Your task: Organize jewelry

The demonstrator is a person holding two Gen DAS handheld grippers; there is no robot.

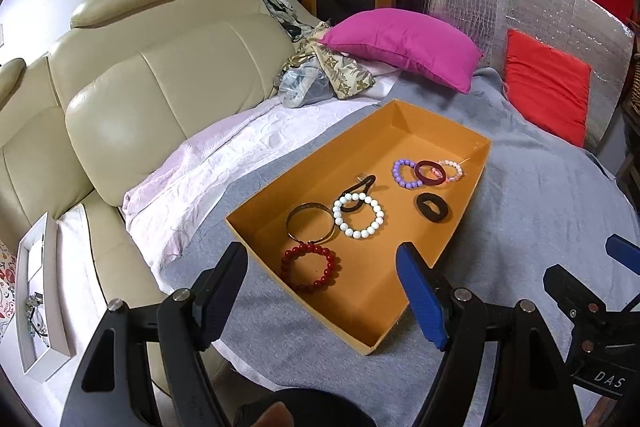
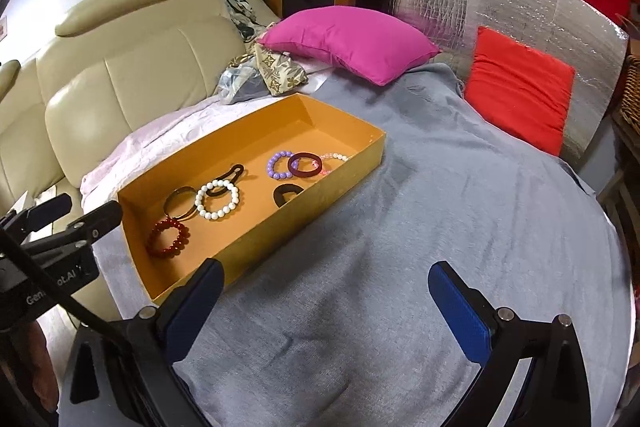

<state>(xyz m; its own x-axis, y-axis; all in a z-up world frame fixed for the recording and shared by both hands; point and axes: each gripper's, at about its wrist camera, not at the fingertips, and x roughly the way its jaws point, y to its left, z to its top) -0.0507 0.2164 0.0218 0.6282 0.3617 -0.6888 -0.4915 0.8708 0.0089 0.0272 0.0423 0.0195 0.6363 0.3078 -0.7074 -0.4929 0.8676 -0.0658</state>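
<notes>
Jewelry, from the red bead bracelet [image 1: 311,267] to the white one [image 1: 359,217], lies inside the orange box [image 1: 460,203] on the grey blanket [image 2: 440,211], so sorting looks nearly finished, both the left gripper [image 1: 322,291] and the right gripper [image 2: 326,307] spread empty.

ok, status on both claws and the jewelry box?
Left claw open, empty, at near end of orange cardboard box. Right claw open, empty, over grey blanket. Red bead bracelet, other bracelets inside box. Nothing blocking.
</notes>
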